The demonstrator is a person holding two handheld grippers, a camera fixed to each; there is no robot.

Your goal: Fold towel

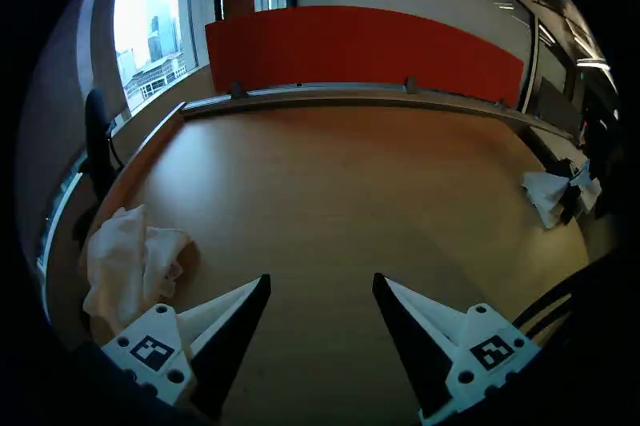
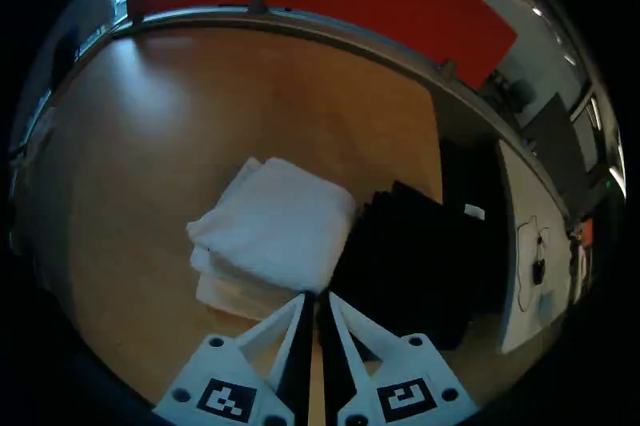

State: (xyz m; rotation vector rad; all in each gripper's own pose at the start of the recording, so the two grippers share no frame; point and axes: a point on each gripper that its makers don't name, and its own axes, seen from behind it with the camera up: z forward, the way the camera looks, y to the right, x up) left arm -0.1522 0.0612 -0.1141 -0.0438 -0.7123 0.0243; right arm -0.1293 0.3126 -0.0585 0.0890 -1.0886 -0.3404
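In the left gripper view, a crumpled white towel (image 1: 124,262) lies at the left edge of the wooden table (image 1: 344,186). My left gripper (image 1: 320,286) hovers open over bare wood to its right, with nothing between its fingers. In the right gripper view, a neatly folded stack of white towels (image 2: 272,230) rests on the table (image 2: 160,146). My right gripper (image 2: 318,302) is shut, and its tips sit at the near edge of that stack. I cannot see any cloth pinched between them. The same white stack (image 1: 546,194) appears far right in the left gripper view.
A stack of black folded cloth (image 2: 412,258) lies right beside the white stack. A red partition (image 1: 360,50) and a grey rail (image 1: 360,94) bound the far side of the table. An office chair (image 1: 98,146) stands off the left edge. Another desk (image 2: 532,250) stands to the right.
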